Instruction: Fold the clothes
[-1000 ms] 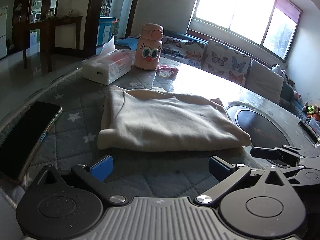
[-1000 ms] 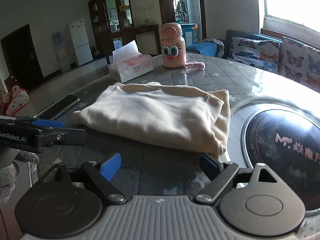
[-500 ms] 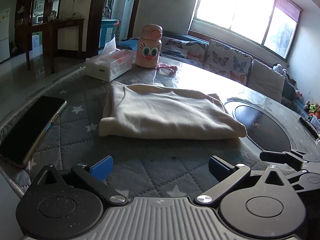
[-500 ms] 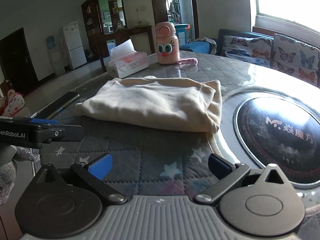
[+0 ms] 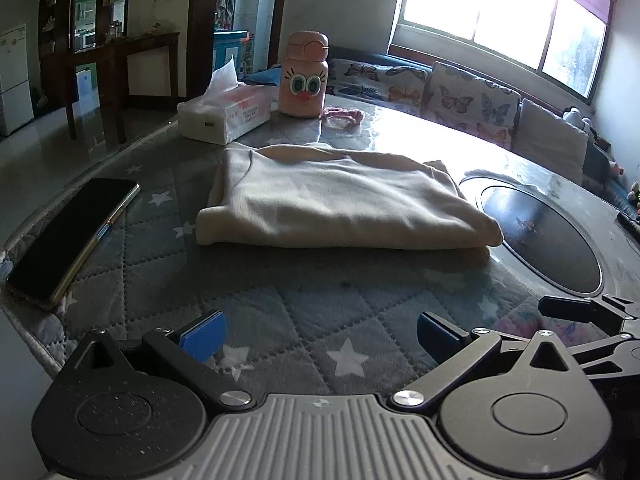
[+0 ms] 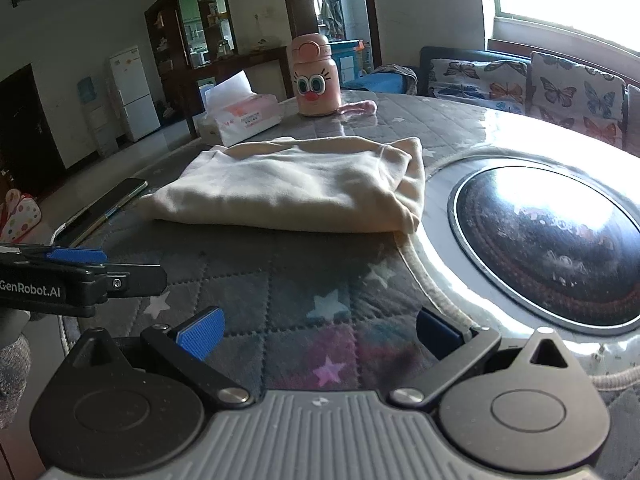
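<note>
1. left wrist view: left gripper (image 5: pixel 320 332) spread wide over quilted star mat (image 5: pixel 280 312), nothing between the blue pads.
2. right wrist view: right gripper (image 6: pixel 318 332) at full spread after just opening, empty too.
3. folded cream garment (image 5: pixel 336 204) flat on the mat, ahead of both grippers, touching neither.
4. beside its right end, round dark cooktop (image 6: pixel 548 240).
5. behind it: tissue box (image 5: pixel 224 116), pink cartoon bottle (image 5: pixel 305 76).
6. black phone (image 5: pixel 72 236) left of garment, apart.

- Your left view looks forward and down, low over the bench (image 5: pixel 280 312).
- Your right view does likewise, from the right.
- Both share the cloth (image 5: pixel 332 204) and bottle (image 6: pixel 315 80).
</note>
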`<action>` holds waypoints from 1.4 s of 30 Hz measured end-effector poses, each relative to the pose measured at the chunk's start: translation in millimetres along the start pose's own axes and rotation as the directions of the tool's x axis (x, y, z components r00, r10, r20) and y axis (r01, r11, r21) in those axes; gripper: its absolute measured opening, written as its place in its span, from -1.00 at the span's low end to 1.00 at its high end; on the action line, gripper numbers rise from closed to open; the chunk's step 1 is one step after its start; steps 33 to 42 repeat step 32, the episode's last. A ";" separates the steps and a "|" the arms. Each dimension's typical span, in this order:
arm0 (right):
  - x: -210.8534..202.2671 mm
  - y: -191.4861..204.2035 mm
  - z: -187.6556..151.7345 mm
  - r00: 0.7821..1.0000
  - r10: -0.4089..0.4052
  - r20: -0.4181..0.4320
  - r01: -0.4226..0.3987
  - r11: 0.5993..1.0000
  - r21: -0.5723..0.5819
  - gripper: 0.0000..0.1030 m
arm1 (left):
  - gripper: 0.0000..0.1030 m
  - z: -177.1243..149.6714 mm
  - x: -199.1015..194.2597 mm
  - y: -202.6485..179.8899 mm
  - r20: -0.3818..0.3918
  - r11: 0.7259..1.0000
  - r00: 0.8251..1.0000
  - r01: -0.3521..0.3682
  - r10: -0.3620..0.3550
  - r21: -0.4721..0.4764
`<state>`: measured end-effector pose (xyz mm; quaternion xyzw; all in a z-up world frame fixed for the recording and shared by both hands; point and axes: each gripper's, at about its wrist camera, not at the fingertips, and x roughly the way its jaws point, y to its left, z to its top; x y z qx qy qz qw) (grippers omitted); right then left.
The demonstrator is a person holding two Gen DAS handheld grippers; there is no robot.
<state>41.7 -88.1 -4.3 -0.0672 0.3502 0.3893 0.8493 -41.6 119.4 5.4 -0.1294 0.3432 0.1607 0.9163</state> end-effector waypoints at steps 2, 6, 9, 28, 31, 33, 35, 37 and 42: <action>-1.0 -0.4 -1.7 1.000 -0.003 -0.001 0.003 1.000 0.003 1.00 | 1.00 -1.2 -0.9 -1.5 -0.001 1.000 1.000 -0.006 0.006 0.000; -3.5 -0.7 -3.4 1.000 -0.007 0.004 0.007 1.000 0.009 1.00 | 1.00 -4.0 -2.6 -4.2 -0.003 1.000 1.000 -0.016 0.016 0.004; -4.2 -0.7 -4.9 1.000 -0.008 0.005 0.008 1.000 0.014 1.00 | 1.00 -5.6 -2.7 -5.0 -0.008 1.000 1.000 -0.015 0.015 0.006; -8.8 2.8 -9.5 1.000 -0.006 0.000 0.006 1.000 0.012 1.00 | 1.00 -11.7 -4.1 -9.1 -0.020 1.000 0.999 -0.031 0.031 0.001; -9.4 2.0 -10.7 1.000 -0.005 -0.002 0.005 1.000 0.015 1.00 | 1.00 -11.7 -4.5 -9.4 -0.021 0.999 0.999 -0.032 0.032 -0.001; -9.8 1.9 -10.9 1.000 -0.005 -0.001 0.005 1.000 0.016 1.00 | 1.00 -11.9 -4.5 -9.4 -0.022 1.000 0.999 -0.030 0.030 -0.001; -9.8 1.9 -10.9 1.000 -0.005 -0.001 0.005 1.000 0.016 1.00 | 1.00 -11.9 -4.5 -9.4 -0.022 1.000 0.999 -0.030 0.030 -0.001; -9.8 1.9 -10.9 1.000 -0.005 -0.001 0.005 1.000 0.016 1.00 | 1.00 -11.9 -4.5 -9.4 -0.022 1.000 0.999 -0.030 0.030 -0.001; -9.8 1.9 -10.9 1.000 -0.005 -0.001 0.005 1.000 0.016 1.00 | 1.00 -11.9 -4.5 -9.4 -0.022 1.000 0.999 -0.030 0.030 -0.001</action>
